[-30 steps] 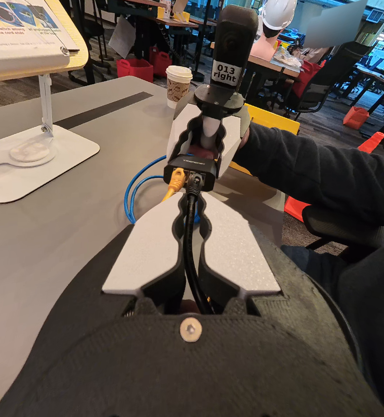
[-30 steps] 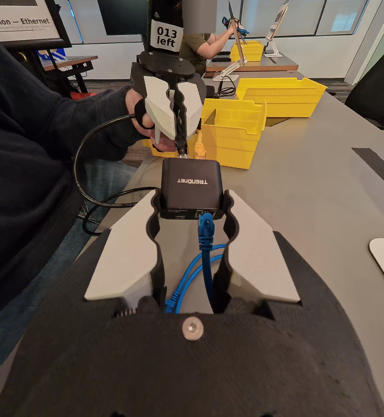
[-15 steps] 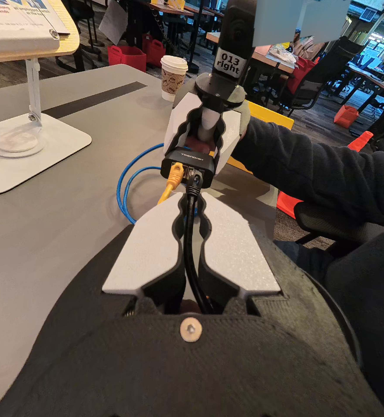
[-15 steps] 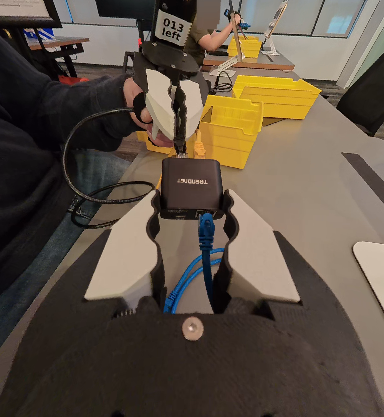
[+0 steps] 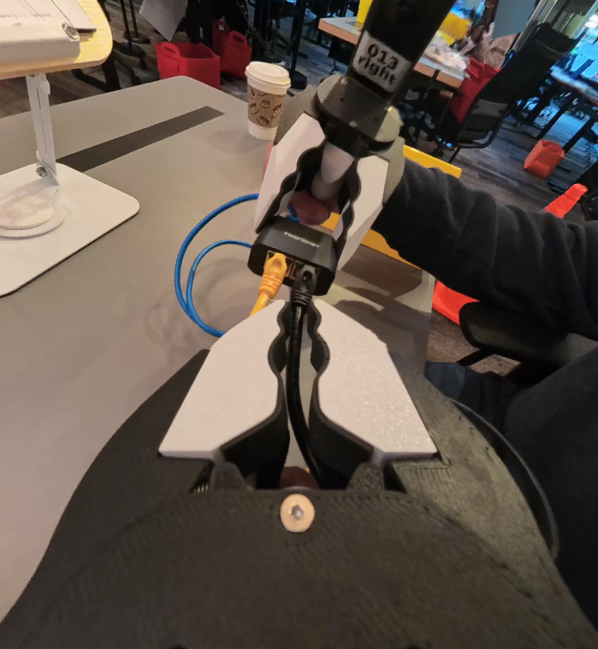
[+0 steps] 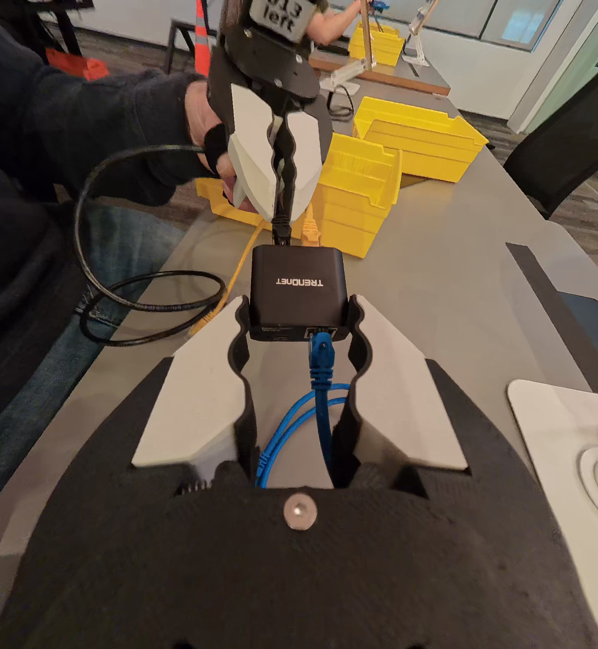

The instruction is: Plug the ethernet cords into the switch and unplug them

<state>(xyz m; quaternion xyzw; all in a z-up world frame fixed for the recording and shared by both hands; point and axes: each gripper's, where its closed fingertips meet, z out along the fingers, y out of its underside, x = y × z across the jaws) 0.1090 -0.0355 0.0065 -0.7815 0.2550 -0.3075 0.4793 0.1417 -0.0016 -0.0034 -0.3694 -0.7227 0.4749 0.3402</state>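
1. Left gripper, white fingers on a black textured body: clenched on the black round ethernet cord, which runs between its fingers to a black plug seated in a port on the near face of the switch.
2. Small black rectangular plastic switch: the landmark. It is held over the grey table, close to its edge, between the two grippers.
3. Yellow ethernet cord: plug seated in the switch port just left of the black plug in the left wrist view; the cable drops toward the table beneath the switch.
4. Right gripper, same build: fingers grasping the switch by its two side walls.
5. Blue ethernet cord: plug seated in a port on the switch face opposite the black and yellow plugs; the cable loops on the table beside the switch.
6. Black cord slack: coiled at the table edge, to the left of the switch in the right wrist view.
7. Yellow plastic bins: on the table beyond the switch in the right wrist view.
8. White stand base: flat plate well apart from the switch.
9. Paper coffee cup with white lid: upright on the table, beyond the switch in the left wrist view.
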